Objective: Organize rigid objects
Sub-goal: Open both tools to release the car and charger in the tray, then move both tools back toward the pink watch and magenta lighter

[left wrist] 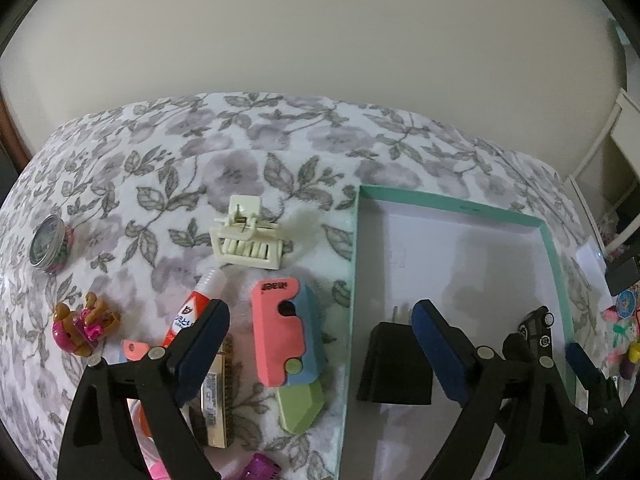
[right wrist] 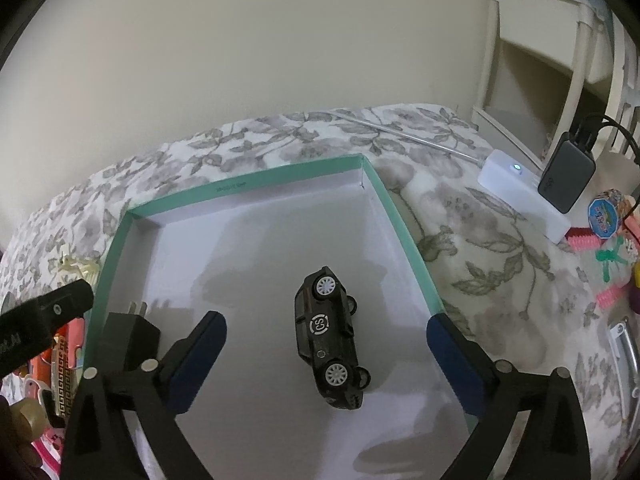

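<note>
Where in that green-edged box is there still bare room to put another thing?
The far half of the box, beyond the toy car and the black plug, is bare up to the back wall. Left of the box, on the flowered cloth, things lie crowded.

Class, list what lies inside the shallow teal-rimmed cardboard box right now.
Inside the teal-rimmed box: a black toy car on its side and a black plug adapter. The near corners are hidden by the gripper frames.
</note>
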